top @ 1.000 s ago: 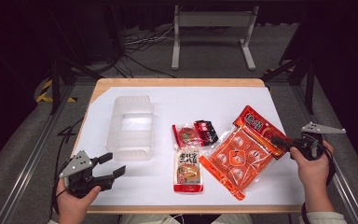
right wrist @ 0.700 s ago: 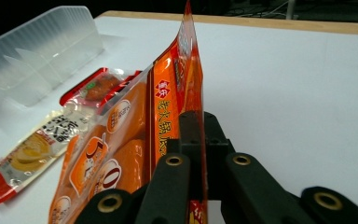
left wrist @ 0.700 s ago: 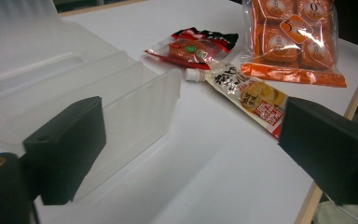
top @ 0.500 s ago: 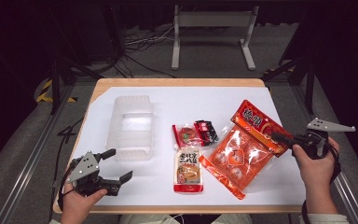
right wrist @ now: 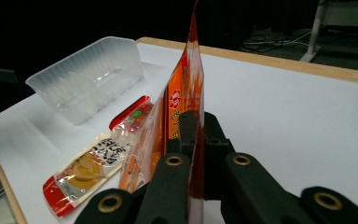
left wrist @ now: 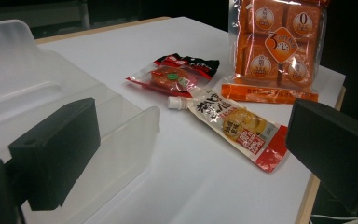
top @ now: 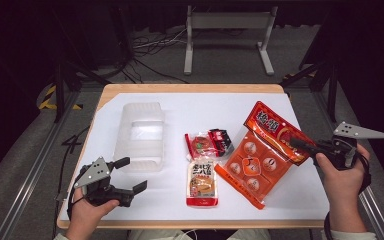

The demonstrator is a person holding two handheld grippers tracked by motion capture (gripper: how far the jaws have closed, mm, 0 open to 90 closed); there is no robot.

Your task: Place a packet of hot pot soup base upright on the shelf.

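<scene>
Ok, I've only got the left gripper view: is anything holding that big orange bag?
Observer: Yes, the right gripper is shut on the orange bag at its top edge.
Operator: Is it off the table?
Observer: Partly. The gripped end is raised, and the near corner seems to rest on the table.
Operator: Where's my left gripper?
Observer: The left gripper is at the near left corner, beside the tray. Its jaws have just been opening, with nothing between them.

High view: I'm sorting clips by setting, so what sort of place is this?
Probably a lab or recording studio: a white-topped table in a dark room, loose cables on the grey floor, and metal frame rails beside the table.
</scene>
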